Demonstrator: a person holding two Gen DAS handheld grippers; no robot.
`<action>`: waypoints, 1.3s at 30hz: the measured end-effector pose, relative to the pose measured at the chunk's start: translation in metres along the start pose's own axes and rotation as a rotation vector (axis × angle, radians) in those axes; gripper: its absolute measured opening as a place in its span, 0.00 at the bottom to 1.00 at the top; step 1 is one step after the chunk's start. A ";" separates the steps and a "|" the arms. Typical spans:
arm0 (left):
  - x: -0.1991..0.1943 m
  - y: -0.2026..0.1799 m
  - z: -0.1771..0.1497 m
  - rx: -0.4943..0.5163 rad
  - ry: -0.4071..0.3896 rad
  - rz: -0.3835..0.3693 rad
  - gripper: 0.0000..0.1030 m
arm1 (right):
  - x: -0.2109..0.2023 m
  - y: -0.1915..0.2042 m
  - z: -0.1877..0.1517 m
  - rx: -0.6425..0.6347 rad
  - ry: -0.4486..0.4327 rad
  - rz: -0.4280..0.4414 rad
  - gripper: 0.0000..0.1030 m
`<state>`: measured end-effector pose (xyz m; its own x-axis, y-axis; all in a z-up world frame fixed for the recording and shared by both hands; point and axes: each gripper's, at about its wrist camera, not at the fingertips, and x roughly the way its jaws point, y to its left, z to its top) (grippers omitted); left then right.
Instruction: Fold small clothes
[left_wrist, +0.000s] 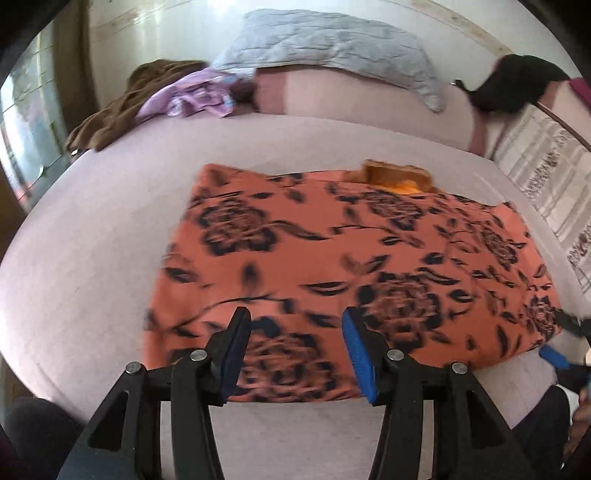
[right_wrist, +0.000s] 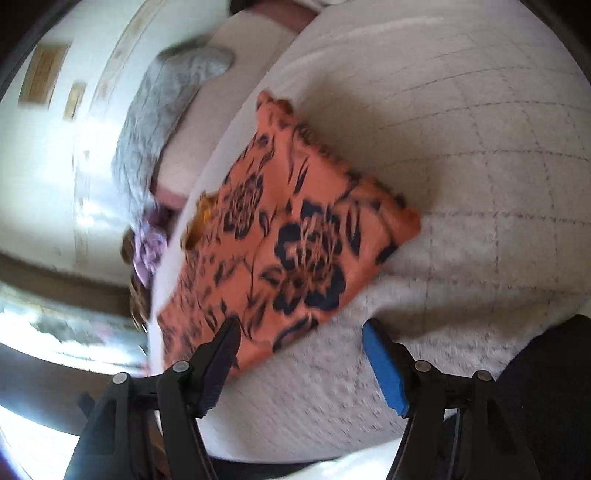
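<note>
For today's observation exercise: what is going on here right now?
A person holding two grippers is folding an orange floral garment spread flat on a bed. The left gripper hovers open above its near edge; the right gripper is open beside it. Neither holds the cloth. Other clothes are piled near a pillow.

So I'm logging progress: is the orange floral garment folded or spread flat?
Folded, at least once. The orange floral garment lies as a neat rectangle on the bed, with a lighter orange inner layer showing at its far edge.
</note>
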<state>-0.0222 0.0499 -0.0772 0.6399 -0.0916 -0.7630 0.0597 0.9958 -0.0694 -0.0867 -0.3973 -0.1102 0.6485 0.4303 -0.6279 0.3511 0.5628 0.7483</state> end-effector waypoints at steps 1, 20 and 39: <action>0.000 -0.005 0.000 0.003 0.000 -0.009 0.51 | 0.001 0.001 0.005 0.004 -0.021 0.004 0.70; 0.002 -0.012 0.000 0.039 -0.021 -0.028 0.51 | -0.014 -0.015 0.027 -0.051 -0.070 -0.101 0.51; 0.031 -0.018 -0.009 0.106 0.033 -0.036 0.54 | 0.108 0.035 0.210 -0.086 0.154 0.045 0.59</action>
<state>-0.0105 0.0292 -0.1056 0.6105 -0.1258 -0.7820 0.1639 0.9860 -0.0307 0.1373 -0.4790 -0.1067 0.5492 0.5558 -0.6241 0.2603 0.5958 0.7598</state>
